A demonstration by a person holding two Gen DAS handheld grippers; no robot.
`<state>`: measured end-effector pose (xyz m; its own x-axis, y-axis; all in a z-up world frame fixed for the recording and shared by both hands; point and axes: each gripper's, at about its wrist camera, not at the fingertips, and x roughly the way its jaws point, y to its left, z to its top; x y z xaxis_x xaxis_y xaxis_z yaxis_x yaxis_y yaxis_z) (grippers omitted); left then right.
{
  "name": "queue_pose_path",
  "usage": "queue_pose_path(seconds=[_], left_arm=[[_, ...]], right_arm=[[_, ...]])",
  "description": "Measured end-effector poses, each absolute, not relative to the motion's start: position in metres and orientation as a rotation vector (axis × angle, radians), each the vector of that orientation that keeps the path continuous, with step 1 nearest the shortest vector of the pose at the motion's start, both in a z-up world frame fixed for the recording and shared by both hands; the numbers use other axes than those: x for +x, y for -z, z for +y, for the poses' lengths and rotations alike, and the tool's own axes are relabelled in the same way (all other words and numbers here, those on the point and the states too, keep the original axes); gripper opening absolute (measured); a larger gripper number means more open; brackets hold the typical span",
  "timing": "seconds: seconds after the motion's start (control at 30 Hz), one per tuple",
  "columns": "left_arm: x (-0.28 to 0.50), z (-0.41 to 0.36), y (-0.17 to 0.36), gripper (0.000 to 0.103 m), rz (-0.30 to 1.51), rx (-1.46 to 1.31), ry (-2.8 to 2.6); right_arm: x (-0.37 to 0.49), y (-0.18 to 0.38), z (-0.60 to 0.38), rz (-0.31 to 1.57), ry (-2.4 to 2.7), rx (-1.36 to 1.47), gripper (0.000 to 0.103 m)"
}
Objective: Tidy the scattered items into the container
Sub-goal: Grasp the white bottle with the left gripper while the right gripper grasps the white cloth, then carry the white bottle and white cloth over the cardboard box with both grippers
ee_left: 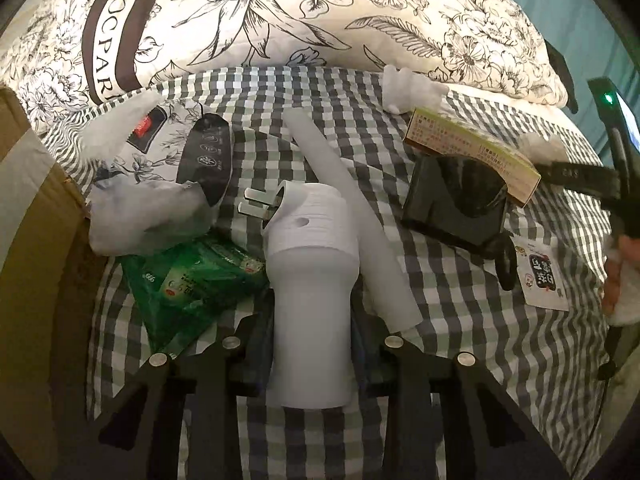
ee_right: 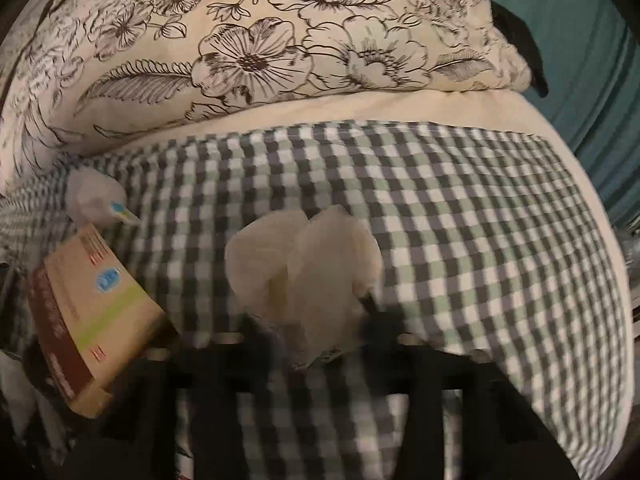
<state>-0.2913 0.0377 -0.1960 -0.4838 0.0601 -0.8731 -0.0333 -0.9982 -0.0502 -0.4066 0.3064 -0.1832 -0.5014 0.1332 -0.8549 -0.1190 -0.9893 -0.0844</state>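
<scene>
On the checked bedspread [ee_left: 460, 280], the left gripper [ee_left: 312, 344] clamps the white plug-in device [ee_left: 312, 280]; right gripper [ee_right: 308, 332] pinches crumpled tissue [ee_right: 304, 272]. Lift both straight up, then carry toward the cardboard box [ee_left: 36, 240] at the left edge.

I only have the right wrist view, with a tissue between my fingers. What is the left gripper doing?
Observer: The left gripper is closed on a white plug-in device lying on the checked sheet.
Operator: Where is the container?
Observer: A cardboard box stands at the left edge of the left wrist view.
Operator: Anything else lying near it?
Observer: A green packet lies just left of the device.
</scene>
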Motion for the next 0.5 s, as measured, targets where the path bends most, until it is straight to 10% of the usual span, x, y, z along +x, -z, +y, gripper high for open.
queue_pose_path(seconds=[0.5], left_arm=[[-0.232, 0.053, 0.15, 0.032, 0.01, -1.305, -2.715]], right_arm=[[-0.27, 0.121, 0.311, 0.14, -2.747, -1.288, 0.014]])
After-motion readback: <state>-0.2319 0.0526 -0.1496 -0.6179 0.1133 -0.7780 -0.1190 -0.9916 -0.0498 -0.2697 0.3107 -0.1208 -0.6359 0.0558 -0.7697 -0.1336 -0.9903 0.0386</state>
